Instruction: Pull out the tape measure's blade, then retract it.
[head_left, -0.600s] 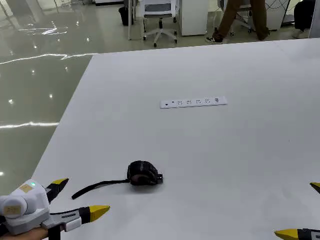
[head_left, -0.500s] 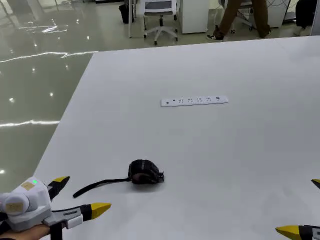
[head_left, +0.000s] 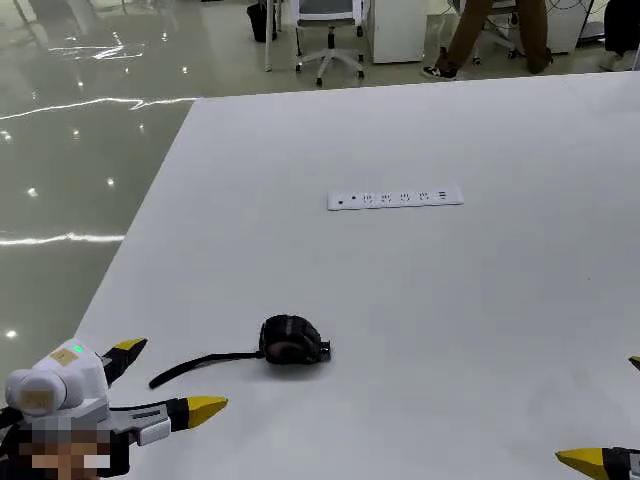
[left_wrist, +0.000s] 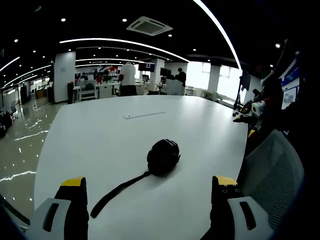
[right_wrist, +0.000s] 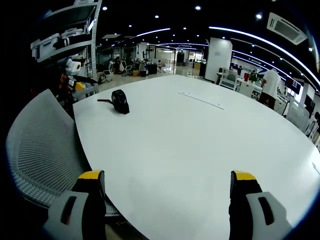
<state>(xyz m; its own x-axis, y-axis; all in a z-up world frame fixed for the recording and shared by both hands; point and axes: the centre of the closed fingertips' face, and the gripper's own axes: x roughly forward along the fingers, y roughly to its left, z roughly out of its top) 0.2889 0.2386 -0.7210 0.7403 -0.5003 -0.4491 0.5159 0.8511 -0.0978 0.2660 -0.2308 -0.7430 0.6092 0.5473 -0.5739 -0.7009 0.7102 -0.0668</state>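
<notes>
The broad white workbench top (head_left: 480, 300) lies under and ahead of both pairs of jaws. A grey mesh chair back stands at its near edge. In the left gripper view (left_wrist: 272, 170) it rises just outside the jaw on the right of that view. In the right gripper view (right_wrist: 40, 145) it rises just outside the jaw on the left.

The left gripper (head_left: 172, 375), white-bodied with 2 yellow-tipped black jaws, hovers over the near left corner of the top. Its jaws are spread wide and grip nothing; its own view (left_wrist: 149, 182) shows bare table between them. The right gripper (head_left: 605, 410) sits at the near right edge. Its 2 yellow-tipped jaws are also spread wide apart with nothing between them, as its own view (right_wrist: 166, 175) shows.

The long white power strip (head_left: 395, 198) lies flat, well beyond both pairs of jaws, far ahead of the left pair (left_wrist: 145, 115) and ahead of the right pair (right_wrist: 200, 100).

The small round black tape measure (head_left: 290, 340) rests on the table ahead of the left jaws. It lies in line with the gap between them and clear of both tips (left_wrist: 163, 156). From the right jaws it lies well apart, far ahead and out past the left-hand tip (right_wrist: 120, 100).

Its thin black wrist strap (head_left: 195, 368) trails from the case back toward the left jaws. The strap ends near the jaw on the left of that view, apart from it (left_wrist: 117, 192).
</notes>
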